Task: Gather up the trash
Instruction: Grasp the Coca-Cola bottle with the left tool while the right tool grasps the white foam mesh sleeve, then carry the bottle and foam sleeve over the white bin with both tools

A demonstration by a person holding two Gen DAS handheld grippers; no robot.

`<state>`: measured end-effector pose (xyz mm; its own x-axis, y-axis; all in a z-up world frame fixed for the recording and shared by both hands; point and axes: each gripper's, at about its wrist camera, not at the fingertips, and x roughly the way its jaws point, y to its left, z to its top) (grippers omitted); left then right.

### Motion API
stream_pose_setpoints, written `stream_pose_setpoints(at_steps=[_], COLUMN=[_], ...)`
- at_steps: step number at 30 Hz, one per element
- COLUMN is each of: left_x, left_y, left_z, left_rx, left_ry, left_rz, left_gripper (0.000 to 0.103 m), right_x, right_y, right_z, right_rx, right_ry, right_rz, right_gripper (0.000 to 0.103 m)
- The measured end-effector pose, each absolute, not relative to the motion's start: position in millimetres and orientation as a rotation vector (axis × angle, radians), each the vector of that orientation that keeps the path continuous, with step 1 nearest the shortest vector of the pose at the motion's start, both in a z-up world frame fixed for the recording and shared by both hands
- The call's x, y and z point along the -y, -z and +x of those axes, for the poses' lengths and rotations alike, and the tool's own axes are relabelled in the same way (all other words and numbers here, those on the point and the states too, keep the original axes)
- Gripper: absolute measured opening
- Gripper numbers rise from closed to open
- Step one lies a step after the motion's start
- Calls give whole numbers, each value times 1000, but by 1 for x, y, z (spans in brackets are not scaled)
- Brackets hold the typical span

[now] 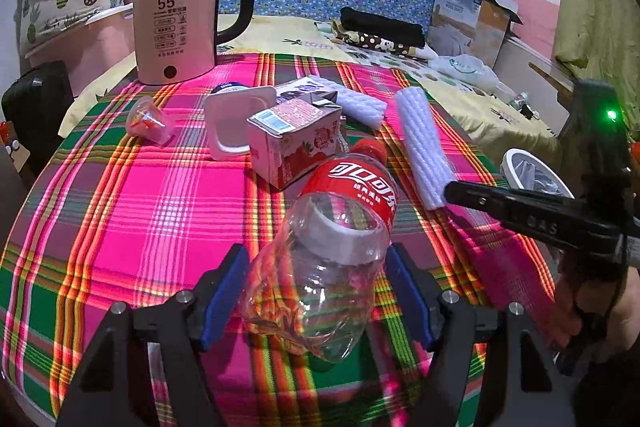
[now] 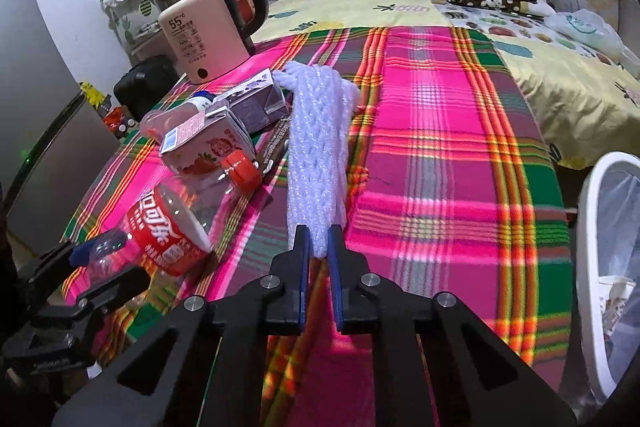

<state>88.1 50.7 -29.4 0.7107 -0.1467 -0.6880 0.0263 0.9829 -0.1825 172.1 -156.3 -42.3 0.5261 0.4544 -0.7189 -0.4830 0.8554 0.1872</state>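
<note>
Left gripper (image 1: 316, 291) is clamped on the crushed cola bottle (image 1: 332, 247), blue pads pressing both sides of its clear lower body, red label and cap pointing away toward the cartons. Right gripper (image 2: 319, 251) is pinched tight on the near end of a white foam net (image 2: 316, 155), fingers nearly together with the mesh squeezed between them; the net runs away from the gripper along the plaid cloth (image 2: 440, 147).

Just beyond the bottle's cap sits a strawberry milk carton (image 1: 294, 143), and behind that a purple carton (image 2: 256, 103) and a white square tub (image 1: 236, 119). A second foam net (image 1: 356, 99) lies past them. A small clear cup (image 1: 150, 121) lies on its side, off to the left. Far back stands the kettle (image 1: 180, 15), reading 55°C. At the table's right edge sits the white-rimmed bin (image 2: 608, 267), lined with a bag.
</note>
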Motion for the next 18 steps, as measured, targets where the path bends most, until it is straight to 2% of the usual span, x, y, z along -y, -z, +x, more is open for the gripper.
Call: stream_pose_setpoints(at_steps=[7,18], left_x=[-41,-4], left_y=[26,16], left_z=[85,81], left_rx=[-770,-811], left_ry=[103,243], left_rz=[-173,-70], left_gripper=[68,69], right_x=[179,206], right_y=[35,36], right_z=[153,140], right_rx=[-833,-837], right_ry=[-538,-501], right_rz=[-12,27], right_gripper=[9,9])
